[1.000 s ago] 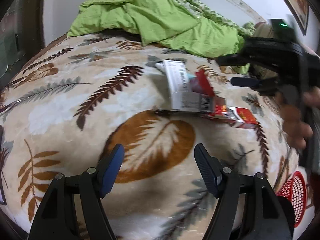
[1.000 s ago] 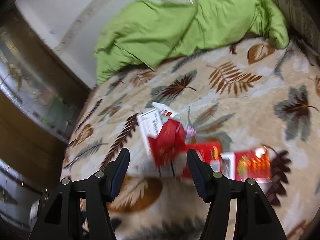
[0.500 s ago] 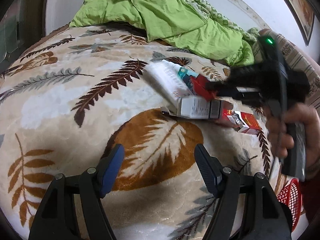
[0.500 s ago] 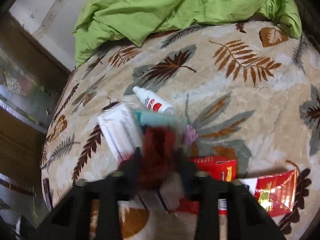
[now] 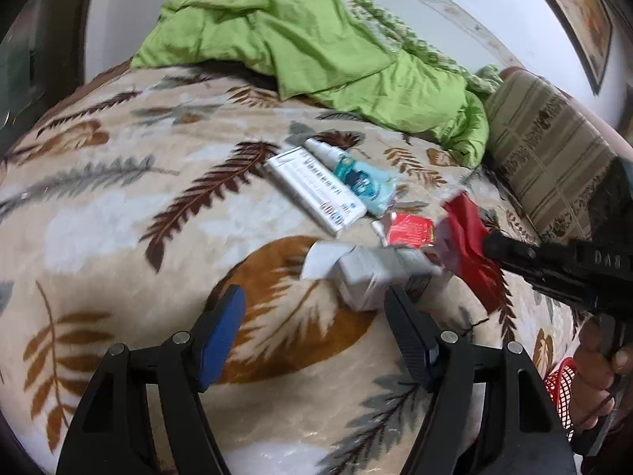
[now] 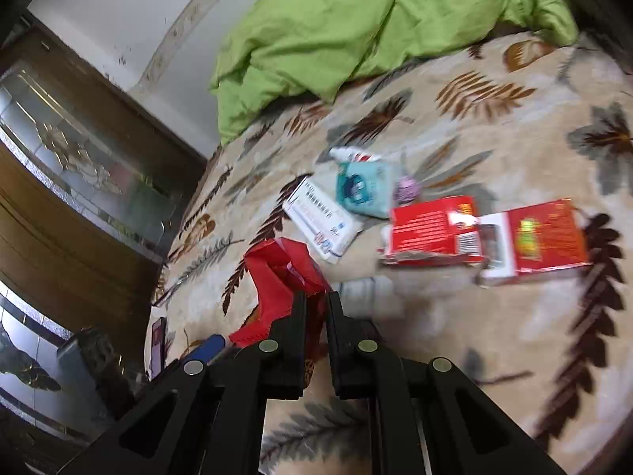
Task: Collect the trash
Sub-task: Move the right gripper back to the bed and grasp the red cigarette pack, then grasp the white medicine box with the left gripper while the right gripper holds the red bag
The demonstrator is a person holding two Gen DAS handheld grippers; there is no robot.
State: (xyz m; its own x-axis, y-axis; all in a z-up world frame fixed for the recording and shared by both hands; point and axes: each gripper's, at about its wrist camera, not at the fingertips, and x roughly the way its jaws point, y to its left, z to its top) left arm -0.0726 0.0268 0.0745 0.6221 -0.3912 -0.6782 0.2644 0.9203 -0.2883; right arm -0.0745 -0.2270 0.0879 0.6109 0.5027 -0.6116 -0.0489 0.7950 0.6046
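Trash lies in a cluster on the leaf-patterned blanket (image 5: 118, 206): a white box (image 5: 314, 190), a teal packet (image 5: 362, 182), a small white bottle (image 5: 324, 150), a red carton (image 5: 409, 229) and a grey-white box (image 5: 368, 273). My right gripper (image 6: 315, 297) has its jaws closing on a crumpled red wrapper (image 6: 277, 277), which sits pinched between the pads. In the left wrist view that wrapper (image 5: 467, 233) hangs lifted at the right gripper's (image 5: 488, 243) tip. My left gripper (image 5: 316, 304) stands open just short of the grey-white box, with nothing between its fingers.
A green quilt (image 5: 316, 47) is heaped at the back of the bed, with a striped pillow (image 5: 546, 146) to the right. A red mesh basket (image 5: 560, 388) shows past the bed's right edge, beside a person's hand (image 5: 597, 376). A wooden door with glass (image 6: 79, 158) stands on the left.
My right gripper has gone from open to closed on the red wrapper and pulled it back off the pile. The left gripper has barely moved.
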